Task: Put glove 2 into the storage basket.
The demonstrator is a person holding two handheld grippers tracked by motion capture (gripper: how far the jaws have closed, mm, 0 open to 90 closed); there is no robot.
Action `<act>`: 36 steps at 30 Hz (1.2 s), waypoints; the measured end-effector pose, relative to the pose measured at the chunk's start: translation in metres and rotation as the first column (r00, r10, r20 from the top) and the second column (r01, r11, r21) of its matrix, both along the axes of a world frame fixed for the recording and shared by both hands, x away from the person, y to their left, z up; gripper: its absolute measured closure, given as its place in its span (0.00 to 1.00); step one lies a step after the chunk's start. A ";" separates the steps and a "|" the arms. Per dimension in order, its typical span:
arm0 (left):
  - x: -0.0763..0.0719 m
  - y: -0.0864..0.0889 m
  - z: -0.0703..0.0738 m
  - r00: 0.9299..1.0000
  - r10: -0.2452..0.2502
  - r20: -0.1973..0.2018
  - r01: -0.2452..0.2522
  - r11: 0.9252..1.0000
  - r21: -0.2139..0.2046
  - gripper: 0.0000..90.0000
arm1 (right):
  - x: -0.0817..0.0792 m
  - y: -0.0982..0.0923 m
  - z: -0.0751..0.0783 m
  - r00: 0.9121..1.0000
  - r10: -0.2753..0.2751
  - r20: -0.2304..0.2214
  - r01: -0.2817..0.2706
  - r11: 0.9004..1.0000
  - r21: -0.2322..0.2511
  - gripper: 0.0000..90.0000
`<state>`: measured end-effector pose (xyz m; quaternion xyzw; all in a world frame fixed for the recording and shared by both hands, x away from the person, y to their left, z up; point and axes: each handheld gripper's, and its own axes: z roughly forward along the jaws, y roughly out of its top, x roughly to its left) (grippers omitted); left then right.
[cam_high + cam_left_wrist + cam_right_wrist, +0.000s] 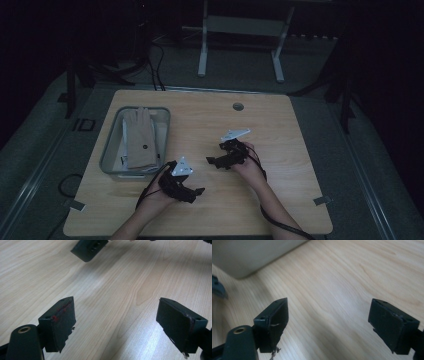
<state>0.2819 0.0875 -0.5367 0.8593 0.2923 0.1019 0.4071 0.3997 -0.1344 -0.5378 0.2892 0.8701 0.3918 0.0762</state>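
A beige glove [139,138] lies flat in a grey metal tray [109,150] on the left part of the wooden table [280,130]. My left gripper [199,191] is held low over the table's front, right of the tray, pointing right. In the left gripper view its jaws [116,320] stand wide open over bare wood, with a jaw of the other gripper [89,249] ahead. My right gripper [211,160] is near the table's middle, pointing left toward the tray. The right gripper view has its jaws [328,320] open and empty, the tray's wall [249,257] beyond them.
A round cable hole [238,106] sits near the table's far edge. Cables trail from both grippers off the front edge. A white metal frame [240,45] stands on the dark floor behind the table.
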 end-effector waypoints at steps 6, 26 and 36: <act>0.001 -0.006 -0.005 1.000 -0.016 -0.009 0.016 1.000 -0.020 0.18 | -0.008 -0.013 -0.009 1.000 -0.002 0.013 0.003 0.999 -0.034 0.16; -0.003 -0.025 -0.020 0.997 -0.069 -0.025 0.068 0.996 -0.050 0.18 | -0.028 -0.052 -0.018 0.998 -0.043 0.052 0.041 0.999 0.030 0.15; -0.006 -0.020 -0.027 0.998 -0.056 -0.024 0.053 0.995 -0.085 0.18 | -0.031 -0.064 -0.026 0.996 -0.062 0.060 0.060 0.998 0.031 0.15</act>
